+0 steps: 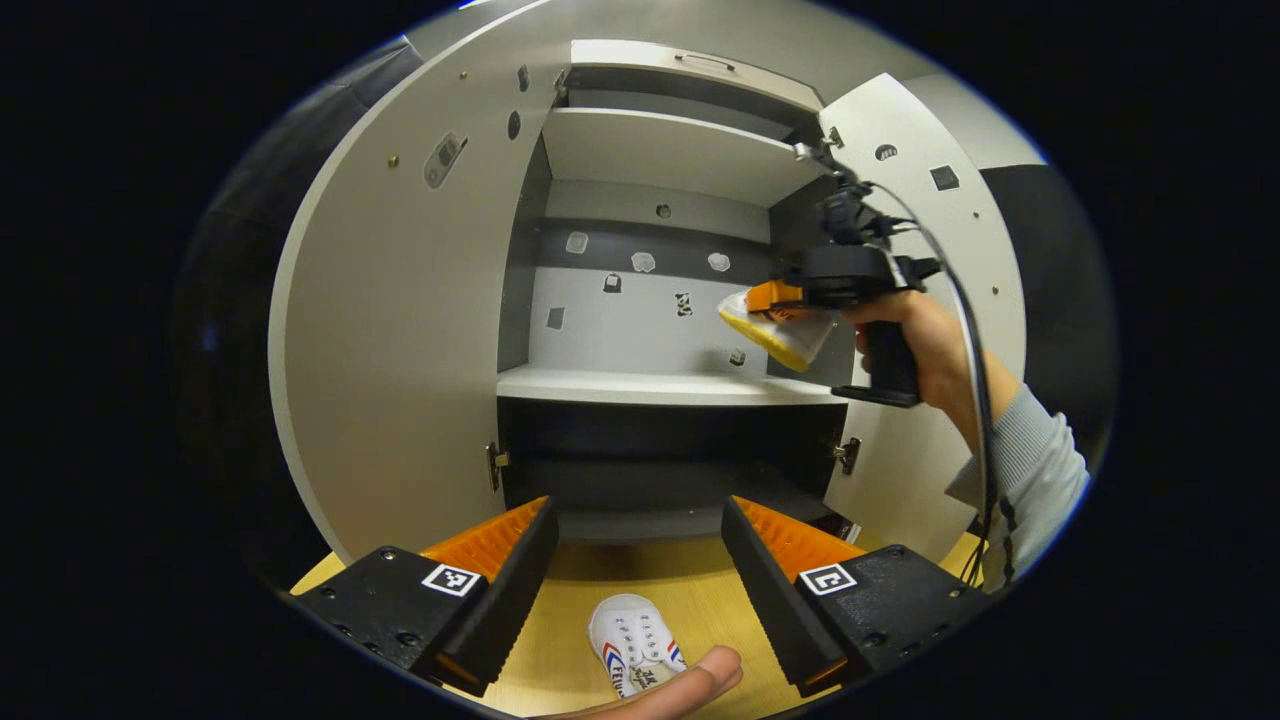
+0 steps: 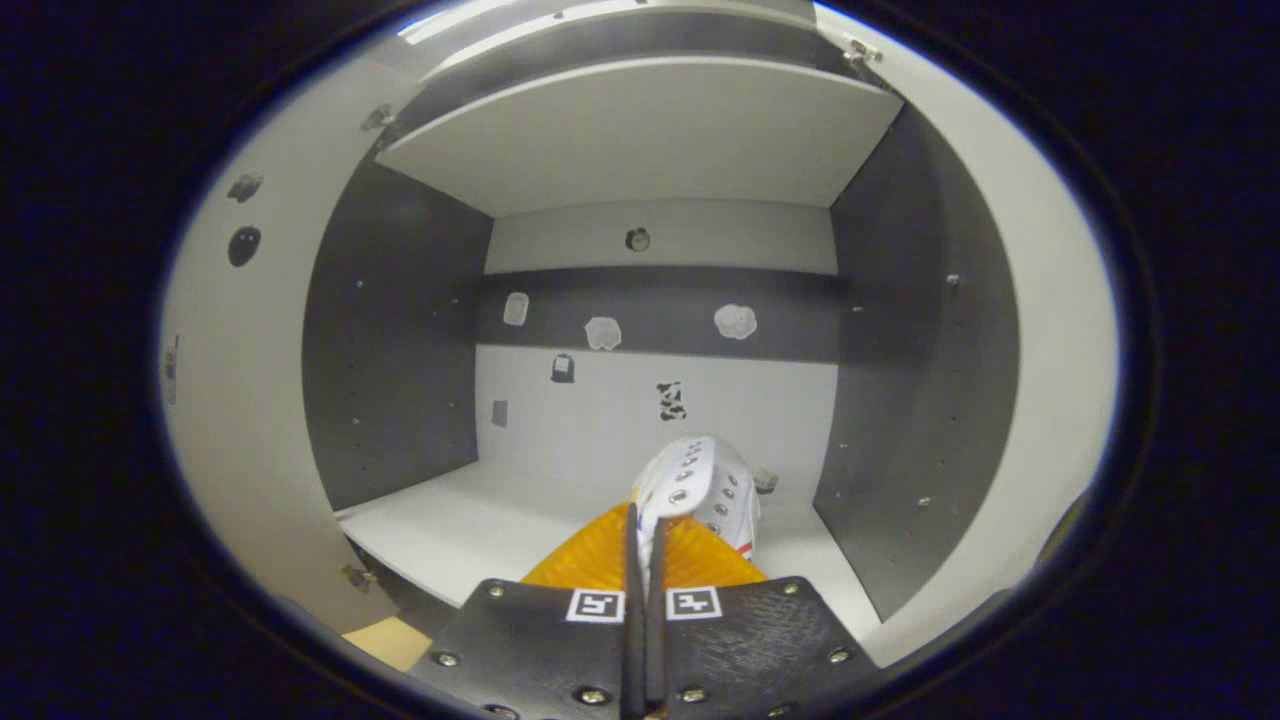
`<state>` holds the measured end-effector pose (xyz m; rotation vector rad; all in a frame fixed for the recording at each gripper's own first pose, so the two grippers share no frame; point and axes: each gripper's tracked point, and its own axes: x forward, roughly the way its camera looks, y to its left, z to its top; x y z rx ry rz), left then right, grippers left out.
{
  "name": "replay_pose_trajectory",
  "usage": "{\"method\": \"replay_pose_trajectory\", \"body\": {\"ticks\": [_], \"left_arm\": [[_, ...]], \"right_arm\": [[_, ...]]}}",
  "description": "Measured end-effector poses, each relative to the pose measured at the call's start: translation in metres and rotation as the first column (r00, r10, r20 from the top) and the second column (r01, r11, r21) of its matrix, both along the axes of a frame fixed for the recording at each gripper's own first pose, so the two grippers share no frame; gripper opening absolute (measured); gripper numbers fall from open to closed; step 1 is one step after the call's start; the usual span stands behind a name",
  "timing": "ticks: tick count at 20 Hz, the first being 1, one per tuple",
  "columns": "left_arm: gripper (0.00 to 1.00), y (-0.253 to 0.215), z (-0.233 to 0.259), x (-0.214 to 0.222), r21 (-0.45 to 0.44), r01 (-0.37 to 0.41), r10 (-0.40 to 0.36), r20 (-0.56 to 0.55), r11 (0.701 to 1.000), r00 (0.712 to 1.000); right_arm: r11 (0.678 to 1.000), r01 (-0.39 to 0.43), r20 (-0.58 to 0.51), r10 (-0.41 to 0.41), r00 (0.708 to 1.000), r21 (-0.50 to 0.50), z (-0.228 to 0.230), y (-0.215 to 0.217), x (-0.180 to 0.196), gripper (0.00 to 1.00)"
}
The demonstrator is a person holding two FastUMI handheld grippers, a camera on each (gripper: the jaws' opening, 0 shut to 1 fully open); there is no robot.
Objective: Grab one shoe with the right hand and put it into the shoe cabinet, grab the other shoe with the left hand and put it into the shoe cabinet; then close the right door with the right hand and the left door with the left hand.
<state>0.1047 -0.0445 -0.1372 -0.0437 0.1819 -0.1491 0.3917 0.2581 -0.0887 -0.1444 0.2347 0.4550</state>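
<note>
In the left gripper view the shoe cabinet (image 1: 400, 330) stands with both doors wide. A hand holds my right gripper (image 1: 770, 300) at the cabinet's right side, shut on a white shoe with a yellow sole (image 1: 785, 335), above the middle shelf (image 1: 650, 385). The right gripper view shows that gripper (image 2: 645, 545) clamped on the white shoe (image 2: 700, 485), which hangs over the shelf (image 2: 480, 525) inside the cabinet. My left gripper (image 1: 640, 540) is open, low over the wooden floor (image 1: 570, 600). The other white shoe (image 1: 632, 645) lies on the floor just under it, beside a finger.
The left door (image 1: 400, 330) and right door (image 1: 930, 330) stand swung outward. An upper shelf (image 1: 670, 150) and a dark lower compartment (image 1: 660, 470) are inside. A cable runs from the right gripper down past a grey sleeve (image 1: 1030, 470).
</note>
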Motion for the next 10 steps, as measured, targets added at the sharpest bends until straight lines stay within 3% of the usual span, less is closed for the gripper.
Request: {"method": "replay_pose_trajectory", "body": {"ticks": [5, 8, 10], "left_arm": [[1.0, 0.007, -0.008, -0.002, 0.0, 0.003, -0.003, 0.022, 1.0, 1.0], [1.0, 0.009, -0.017, -0.003, 0.014, -0.002, 0.002, -0.001, 1.0, 1.0], [1.0, 0.007, -0.019, -0.003, 0.008, 0.006, -0.006, -0.016, 1.0, 1.0]], "right_arm": [[0.994, 0.04, -0.025, -0.043, 0.999, -0.102, -0.04, 0.008, 0.043, 0.01], [0.993, 0.069, -0.029, -0.072, 0.997, -0.091, -0.041, 0.004, 0.046, 0.04], [0.996, 0.067, -0.033, -0.069, 0.997, -0.06, -0.037, 0.001, 0.048, 0.19]]}}
